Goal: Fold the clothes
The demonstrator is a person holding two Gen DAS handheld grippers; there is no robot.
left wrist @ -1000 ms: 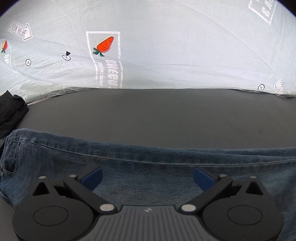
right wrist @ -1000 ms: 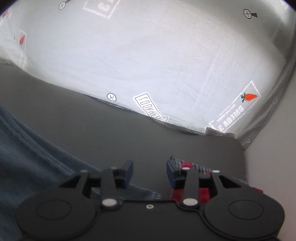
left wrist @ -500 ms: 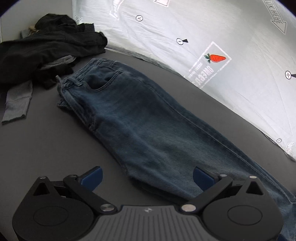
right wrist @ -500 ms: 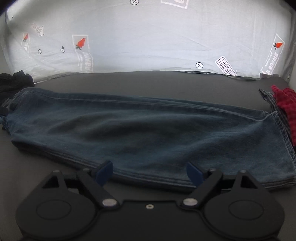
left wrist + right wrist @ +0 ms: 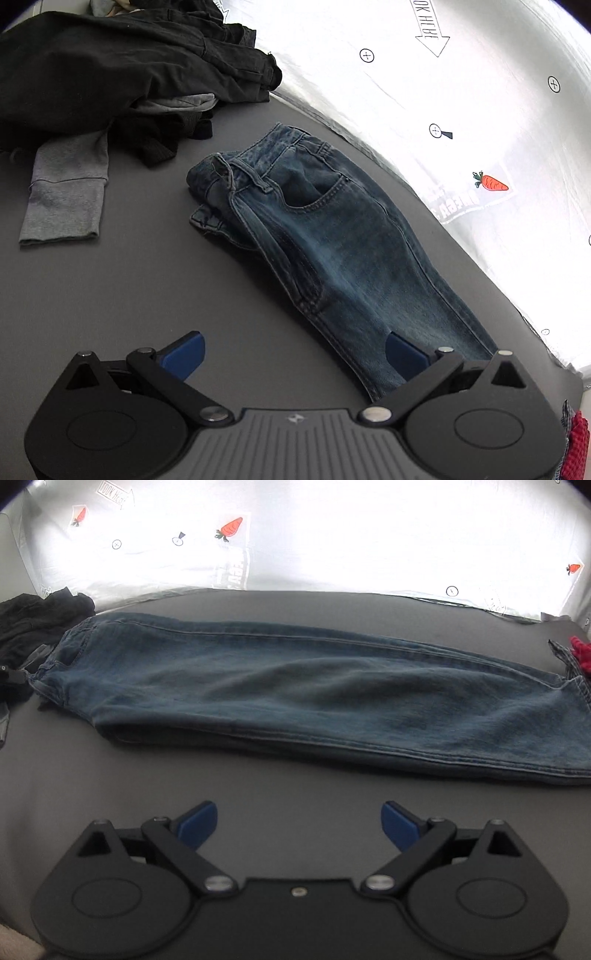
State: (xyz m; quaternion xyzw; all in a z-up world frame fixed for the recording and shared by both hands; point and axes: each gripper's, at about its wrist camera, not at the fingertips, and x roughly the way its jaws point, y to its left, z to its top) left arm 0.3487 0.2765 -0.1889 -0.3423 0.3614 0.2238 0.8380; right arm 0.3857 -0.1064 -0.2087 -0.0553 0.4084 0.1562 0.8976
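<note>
Blue jeans point(image 5: 325, 236) lie flat on the dark grey table, folded lengthwise, one leg on the other. In the right wrist view the jeans point(image 5: 295, 686) stretch across, waistband at the left, hems at the right. My left gripper point(image 5: 293, 354) is open and empty, above the table near the lower legs, its right finger over the denim edge. My right gripper point(image 5: 299, 821) is open and empty, in front of the jeans' near long edge, apart from them.
A pile of black and grey clothes point(image 5: 96, 77) lies past the waistband, with a grey sleeve point(image 5: 66, 192) hanging out; it also shows in the right wrist view point(image 5: 33, 616). A red checked garment point(image 5: 578, 648) sits by the hems. A white printed sheet point(image 5: 332, 535) backs the table.
Both grippers have pulled back from the jeans. The right gripper has gone from nearly shut to open. The left view has swung toward the waistband and the clothes pile.
</note>
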